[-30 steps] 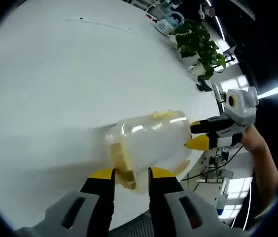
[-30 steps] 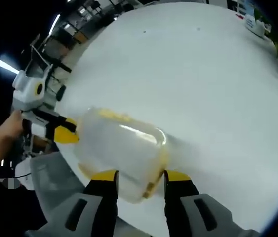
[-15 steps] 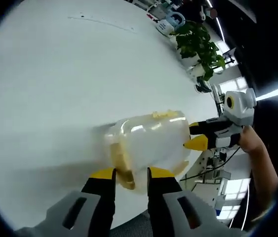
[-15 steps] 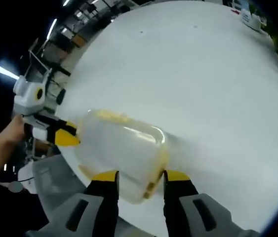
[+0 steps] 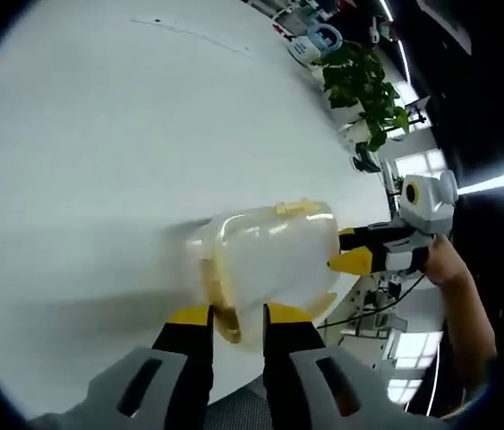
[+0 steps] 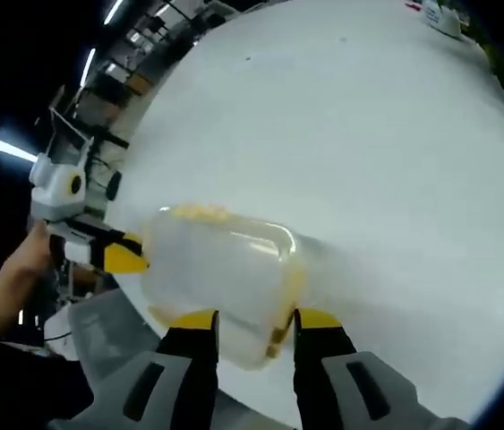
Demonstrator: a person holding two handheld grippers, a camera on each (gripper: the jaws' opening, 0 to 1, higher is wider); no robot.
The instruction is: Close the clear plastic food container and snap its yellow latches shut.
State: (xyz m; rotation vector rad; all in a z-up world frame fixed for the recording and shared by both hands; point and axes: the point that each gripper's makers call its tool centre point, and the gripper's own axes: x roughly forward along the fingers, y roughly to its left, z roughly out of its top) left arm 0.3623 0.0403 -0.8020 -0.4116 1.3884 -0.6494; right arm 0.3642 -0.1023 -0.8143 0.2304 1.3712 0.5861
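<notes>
A clear plastic food container lies on a white round table, pinned end to end between two hand-held grippers. The left gripper has its jaws parted around a yellow latch at the near end; the right gripper straddles the opposite end's latch, jaws likewise apart. The thin, glossy shell looks light, springy and apt to skid, so the firm rim and latch tabs appear the safest purchase. A potted plant stands beyond the left gripper.
</notes>
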